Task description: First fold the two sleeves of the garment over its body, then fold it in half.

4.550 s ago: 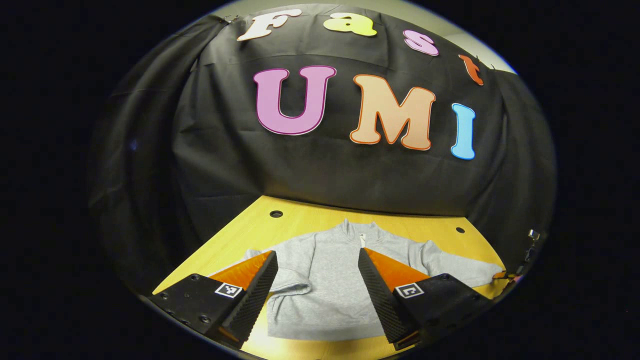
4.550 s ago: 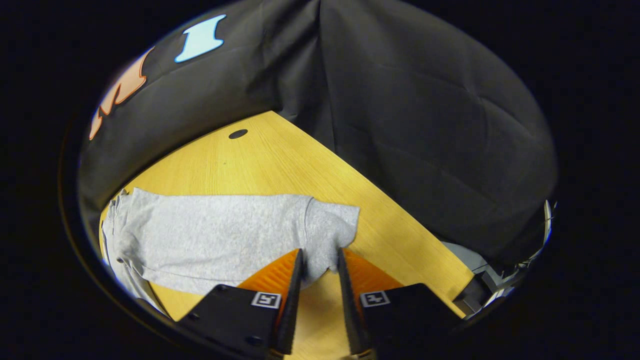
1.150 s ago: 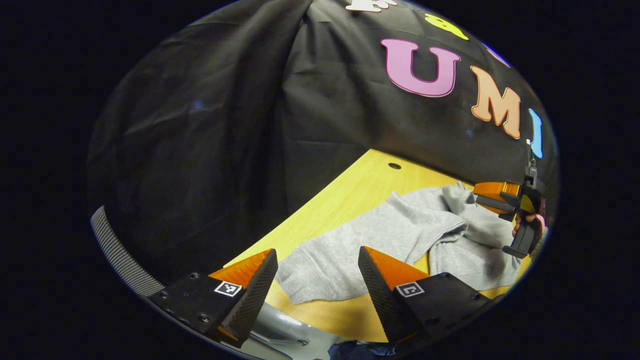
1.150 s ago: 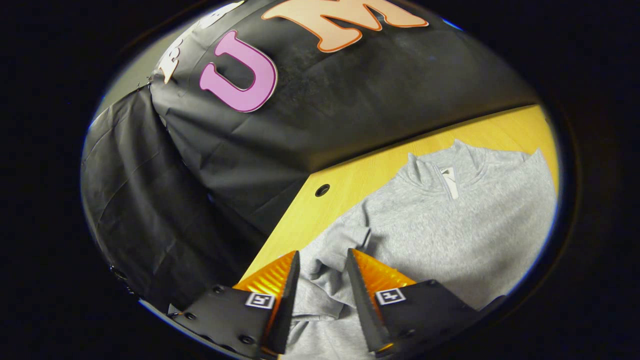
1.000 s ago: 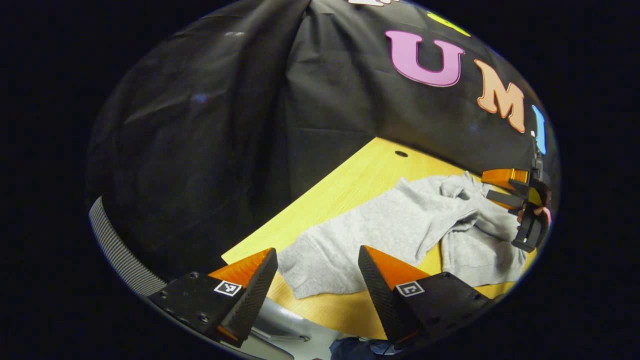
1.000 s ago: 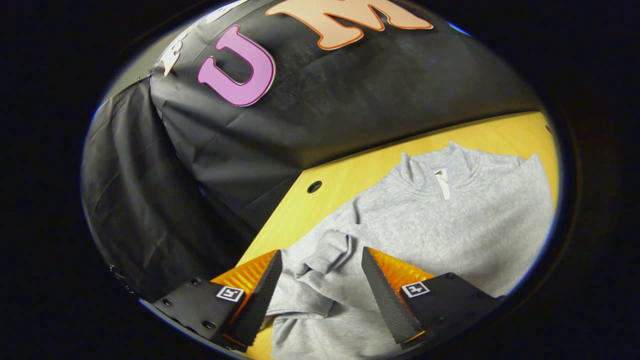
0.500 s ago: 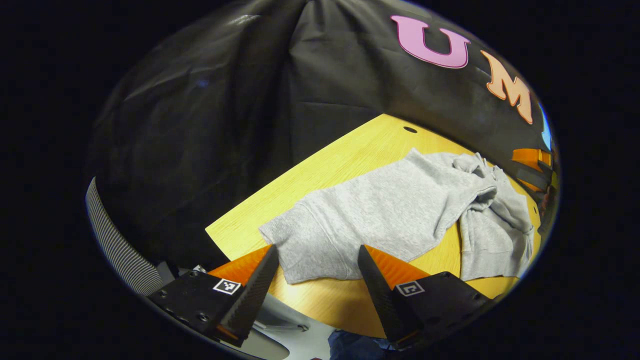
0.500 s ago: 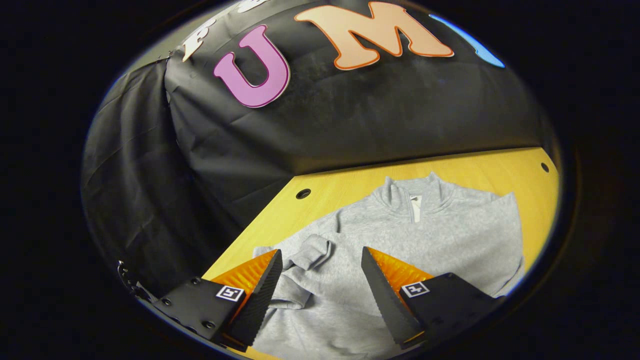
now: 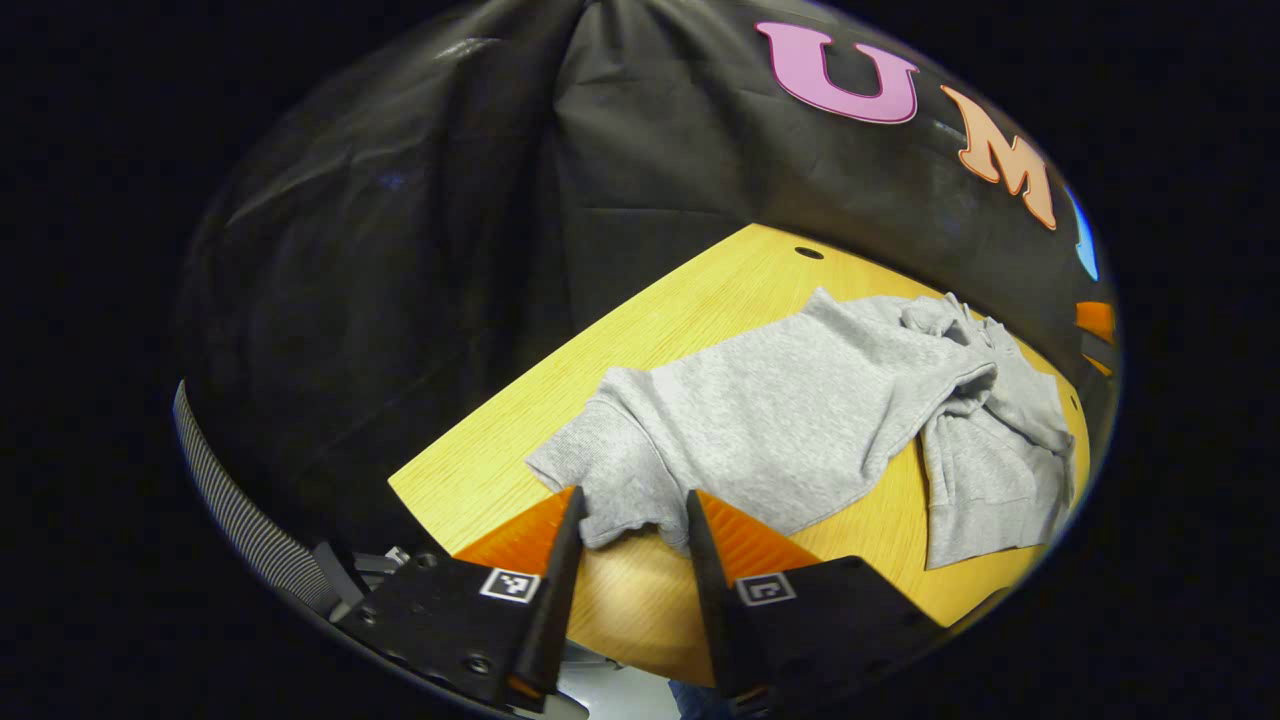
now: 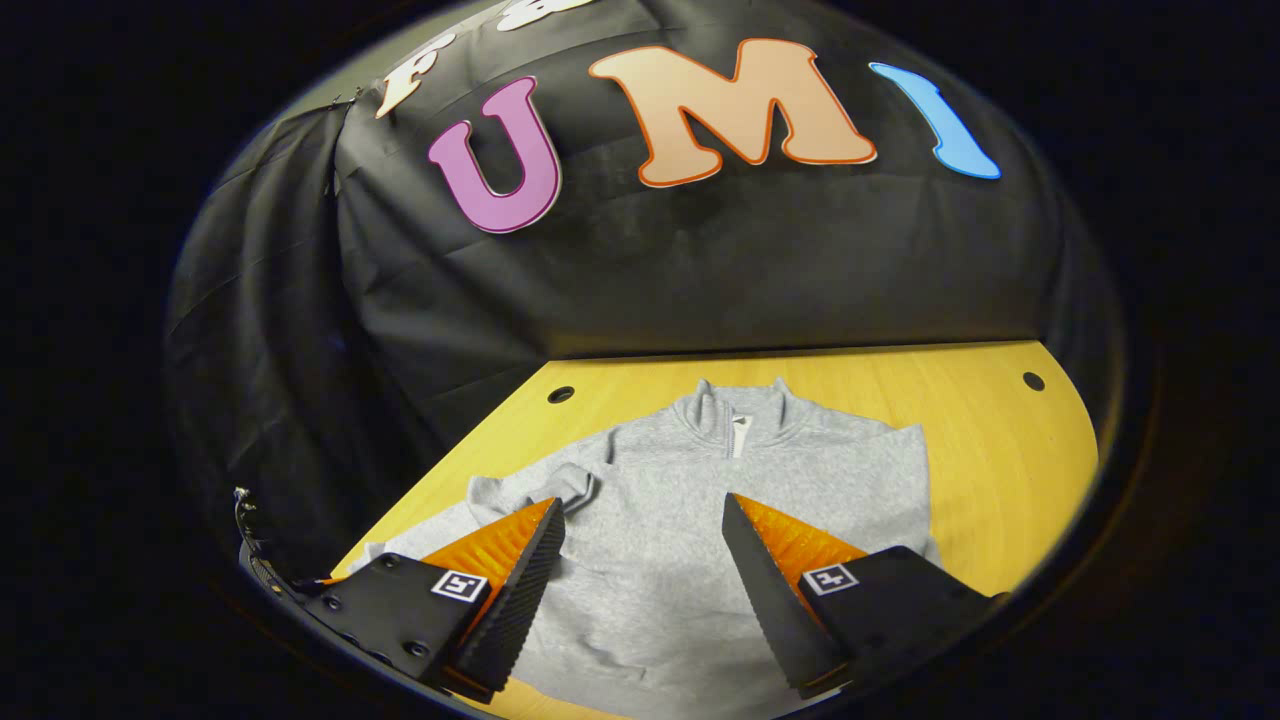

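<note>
Grey sweatshirt (image 10: pixel 690 540) lies flat on the yellow table (image 10: pixel 990 470), collar (image 10: pixel 738 412) toward the black cloth wall (image 10: pixel 700 270). In the right gripper view the body is spread out, its right side ending in a clean straight edge, and a sleeve end (image 10: pixel 570 485) is bunched on the body near the left shoulder. In the left gripper view the left sleeve (image 9: pixel 760 420) runs out across the table toward the camera, cuff (image 9: pixel 605 475) near the table edge.

Left gripper (image 9: pixel 628 525): jaws narrow, one finger on each side of the cuff's lower edge; cannot tell whether both press on the cloth.

Right gripper (image 10: pixel 640 550): jaws wide, holding nothing, above the sweatshirt body.

Two round holes (image 10: pixel 561 394) in the tabletop near the wall, one toward each corner.
</note>
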